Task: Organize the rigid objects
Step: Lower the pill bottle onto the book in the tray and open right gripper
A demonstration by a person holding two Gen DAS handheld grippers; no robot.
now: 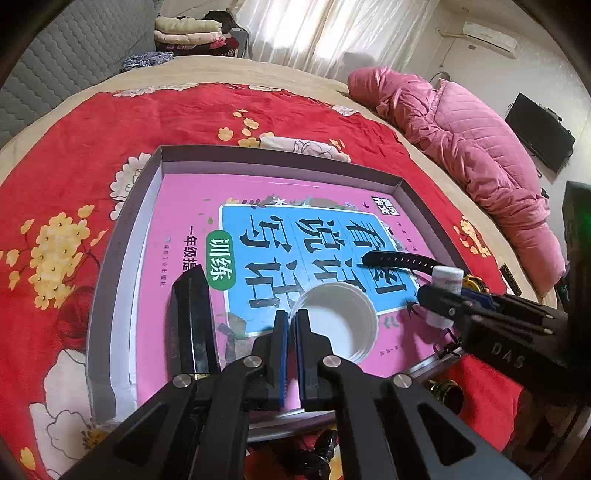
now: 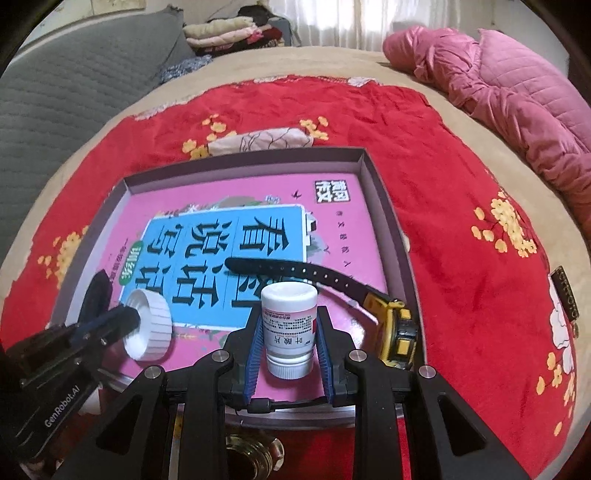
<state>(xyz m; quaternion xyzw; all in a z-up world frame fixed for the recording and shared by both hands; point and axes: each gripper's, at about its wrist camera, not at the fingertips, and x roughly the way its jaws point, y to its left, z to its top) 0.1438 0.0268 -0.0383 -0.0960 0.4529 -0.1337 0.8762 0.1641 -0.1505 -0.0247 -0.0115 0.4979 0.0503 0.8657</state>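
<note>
A grey shallow box [image 1: 122, 236] [image 2: 388, 206] lies on the red bed cover with a pink book [image 1: 184, 221] [image 2: 258, 192] inside. My left gripper [image 1: 291, 325] [image 2: 127, 317] is shut on the rim of a white ribbed lid [image 1: 338, 325] [image 2: 149, 328] over the book. My right gripper [image 2: 290, 332] [image 1: 439, 295] is shut on a small white pill bottle [image 2: 289, 328] [image 1: 445, 280], held upside down above the box's near right corner. A black strap [image 1: 402, 262] [image 2: 295, 273], a yellow tape measure [image 2: 399, 332] and a black bar [image 1: 192, 317] lie in the box.
A pink quilted jacket [image 1: 461, 147] [image 2: 517, 92] lies on the bed at the right. Folded clothes [image 1: 192, 33] [image 2: 229, 33] are stacked at the far end. A glass jar mouth [image 2: 255, 454] [image 1: 447, 391] sits just before the box's near edge.
</note>
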